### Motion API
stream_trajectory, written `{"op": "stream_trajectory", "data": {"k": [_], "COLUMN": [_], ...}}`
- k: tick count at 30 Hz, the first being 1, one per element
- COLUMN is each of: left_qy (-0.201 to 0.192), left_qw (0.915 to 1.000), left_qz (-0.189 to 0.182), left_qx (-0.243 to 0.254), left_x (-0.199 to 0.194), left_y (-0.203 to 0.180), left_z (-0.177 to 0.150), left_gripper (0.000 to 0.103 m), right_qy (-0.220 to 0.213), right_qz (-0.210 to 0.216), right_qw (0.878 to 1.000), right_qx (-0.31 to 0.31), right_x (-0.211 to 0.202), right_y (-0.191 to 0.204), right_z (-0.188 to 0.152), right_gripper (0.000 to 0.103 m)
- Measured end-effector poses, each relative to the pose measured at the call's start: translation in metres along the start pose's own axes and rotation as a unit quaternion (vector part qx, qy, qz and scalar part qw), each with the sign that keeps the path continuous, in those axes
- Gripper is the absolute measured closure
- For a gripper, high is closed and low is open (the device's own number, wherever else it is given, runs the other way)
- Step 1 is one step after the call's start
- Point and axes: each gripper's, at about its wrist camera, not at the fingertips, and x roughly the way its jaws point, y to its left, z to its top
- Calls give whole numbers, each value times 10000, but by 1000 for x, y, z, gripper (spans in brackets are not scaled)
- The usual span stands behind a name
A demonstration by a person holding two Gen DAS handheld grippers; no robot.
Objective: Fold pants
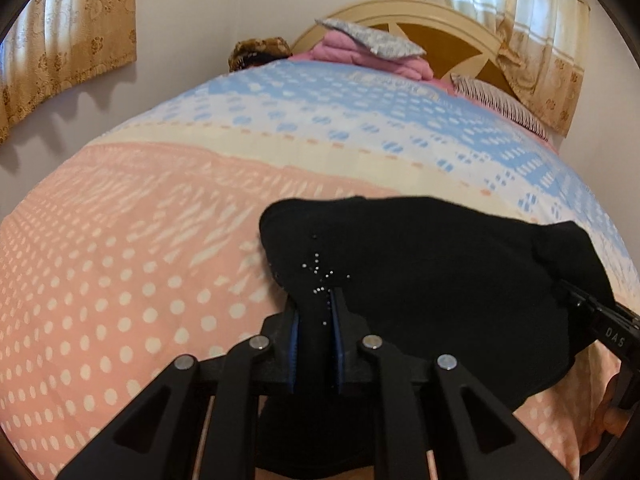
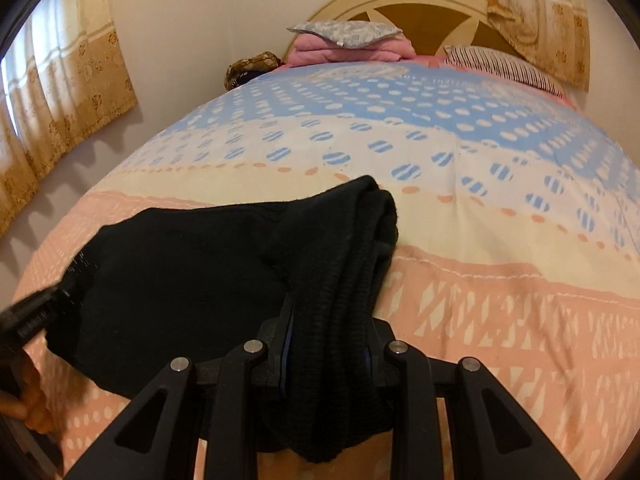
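Near the foot end of the bed [image 1: 140, 240], the black pants [image 1: 420, 280] lie bunched on the pink-dotted part of the bedspread, with both grippers holding them from the near side. Left gripper [image 1: 316, 320]: fingers closed on a fold of the black fabric at the garment's left edge, cloth pinched between the blue pads. Right gripper [image 2: 328, 332]: fingers clamped on a thicker, ribbed bundle of the same pants at their right edge, several layers gathered between them and hanging below the fingers. From the left wrist view the right gripper shows at the far right edge, touching the cloth. The pants' far edge sits on the pink band, short of the cream stripe on the left side and reaching it on the right.

Beyond the garment the bedspread runs open through the cream and blue bands up to the folded pink blanket [image 2: 344, 50], grey pillow [image 2: 348, 32] and striped pillow [image 2: 500, 66] at the headboard [image 2: 420, 0]. Curtains [image 2: 60, 80] hang on the wall to the left.
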Motion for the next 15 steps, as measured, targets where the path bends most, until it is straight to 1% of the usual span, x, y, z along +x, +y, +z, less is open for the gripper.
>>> {"op": "stream_trajectory", "data": {"k": [1,2,3,4,6,7,8,9,10,11,12,13,14,15], "left_qy": [28,51,74,81,41,-18,-105,-193,-268,-375,-506,-559,-619,-684], "left_qw": [10000,10000,10000,9999,9999,9999,9996,9990,9984,9973,9955,9944,9931,9928], "left_qz": [-13,-14,-9,13,94,154,232,376,481,615,796,900,992,980], "left_qx": [-12,-31,-53,-70,5,57,102,130,141,139,98,49,-44,-115], "left_x": [0,2,2,1,-5,-12,-20,-27,-32,-39,-47,-51,-56,-60], "left_y": [2,3,5,7,11,15,18,22,26,29,34,38,41,42], "left_z": [3,5,6,7,9,9,8,8,7,6,5,4,3,2], "left_gripper": [84,81,77,73,60,55,49,44,43,43,43,43,43,43], "right_qy": [25,57,134,223,288,261,86,-85,-481,-655,-874,-1068,-1138,-1123], "right_qz": [2,5,40,174,602,975,1172,1221,1069,926,657,419,380,276], "right_qw": [10000,10000,9999,9995,9962,9904,9848,9820,9790,9786,9791,9802,9818,9851], "right_qx": [-11,-12,14,162,553,949,1278,1440,1666,1715,1718,1611,1470,1274], "right_x": [2,4,8,12,12,7,-2,-11,-31,-42,-56,-70,-76,-80], "right_y": [0,-1,-2,-8,-23,-40,-53,-60,-71,-75,-78,-76,-71,-63], "right_z": [0,1,3,5,9,10,8,6,2,0,-2,-5,-6,-5], "right_gripper": [74,68,66,64,62,61,61,61,61,61,61,61,61,61]}}
